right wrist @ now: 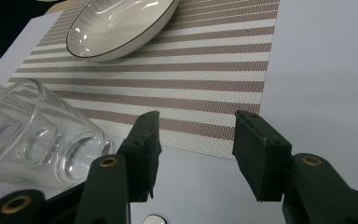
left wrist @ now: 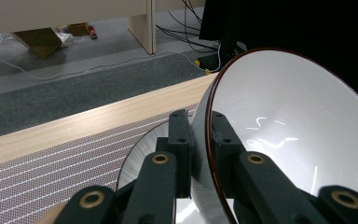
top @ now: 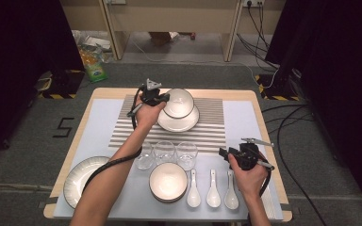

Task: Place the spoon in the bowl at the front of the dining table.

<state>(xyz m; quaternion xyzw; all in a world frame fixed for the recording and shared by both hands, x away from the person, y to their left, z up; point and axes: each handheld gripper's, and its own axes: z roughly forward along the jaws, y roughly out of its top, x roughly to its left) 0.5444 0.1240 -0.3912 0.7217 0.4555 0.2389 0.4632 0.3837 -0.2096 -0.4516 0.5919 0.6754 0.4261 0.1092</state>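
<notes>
Left hand (top: 147,110) reaching forward, fingers (left wrist: 182,140) pinching bowl (top: 178,102)

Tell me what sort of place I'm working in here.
Probably a lab or recording room staged as a dining setup: a small table with a striped placemat stands on grey carpet, with loose cables and black curtains around.

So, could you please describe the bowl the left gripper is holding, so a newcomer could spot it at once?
Find the striped placemat at the table's far middle. A plate lies on it, and the white bowl sits tilted above that plate. Unlike the bowl near the spoons, its dark rim is pinched in the left gripper jaws.
</notes>
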